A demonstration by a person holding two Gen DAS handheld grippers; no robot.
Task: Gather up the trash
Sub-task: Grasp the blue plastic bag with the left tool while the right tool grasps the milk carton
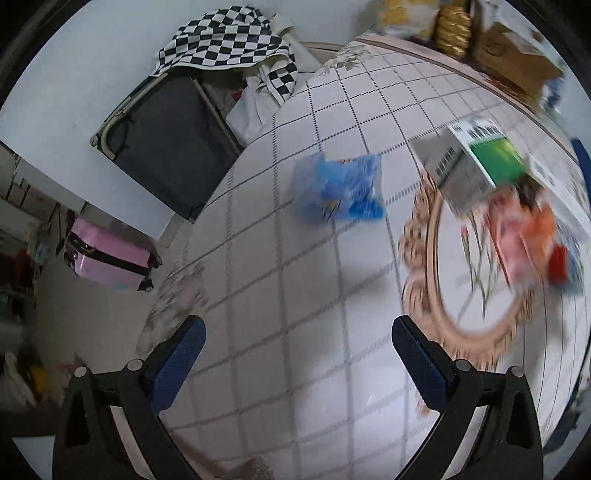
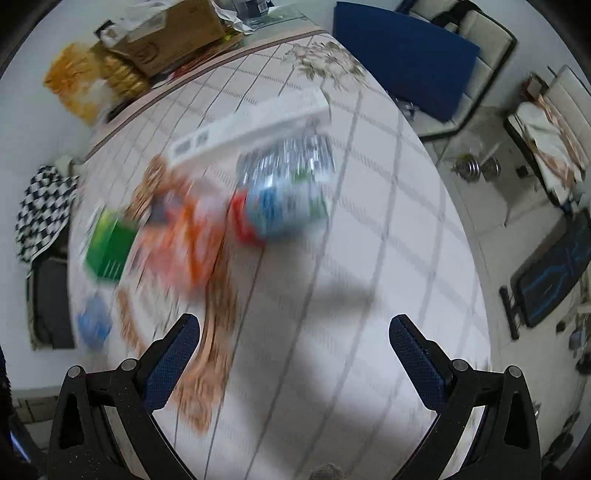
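A crumpled blue plastic wrapper [image 1: 338, 188] lies on the checked tablecloth [image 1: 280, 295], ahead of my open, empty left gripper [image 1: 297, 328]. A grey and green carton [image 1: 471, 162] and a pink and orange packet [image 1: 524, 236] lie right of it on a round gold-rimmed mat [image 1: 424, 295]. In the blurred right wrist view, a shiny blue and silver bag [image 2: 288, 192] lies ahead of my open, empty right gripper [image 2: 295, 325]. The orange packet [image 2: 184, 243], green carton [image 2: 109, 251] and blue wrapper [image 2: 94, 321] lie to its left. A long white box [image 2: 251, 127] lies behind them.
A black chair with a checkered cloth [image 1: 221, 40] and a pink suitcase [image 1: 110, 254] stand off the table's left side. A cardboard box [image 2: 173, 33] and yellow bags [image 2: 74, 85] sit at the far edge. A blue-cushioned chair [image 2: 406, 55] stands at the right.
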